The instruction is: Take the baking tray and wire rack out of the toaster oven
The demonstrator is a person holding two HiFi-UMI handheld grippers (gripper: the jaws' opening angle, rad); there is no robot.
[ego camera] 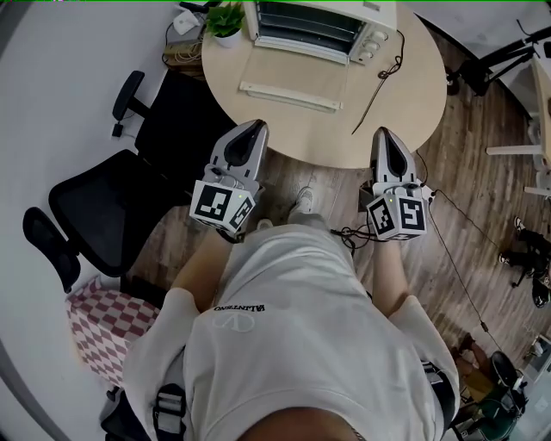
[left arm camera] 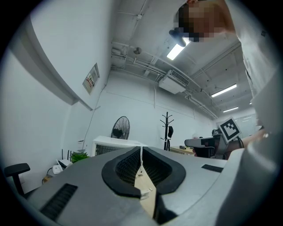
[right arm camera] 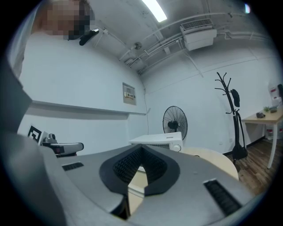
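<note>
A white toaster oven [ego camera: 314, 26] stands at the far side of a round wooden table [ego camera: 413, 103], with its glass door [ego camera: 293, 82] folded down flat toward me. Metal bars show inside it; I cannot make out the tray or the rack apart. My left gripper [ego camera: 256, 127] and right gripper [ego camera: 383, 133] hover level at the table's near edge, well short of the door, both shut and empty. The oven [left arm camera: 116, 145] appears beyond the closed jaws of the left gripper [left arm camera: 141, 148], and the oven [right arm camera: 161, 141] likewise beyond the right gripper [right arm camera: 142, 147].
A small potted plant [ego camera: 225, 17] sits left of the oven. A black cord [ego camera: 379, 86] trails across the table on the right. A black office chair [ego camera: 95, 215] and a checked cushion [ego camera: 103, 327] stand to my left. A fan [right arm camera: 174, 120] and coat rack [right arm camera: 232, 114] stand behind.
</note>
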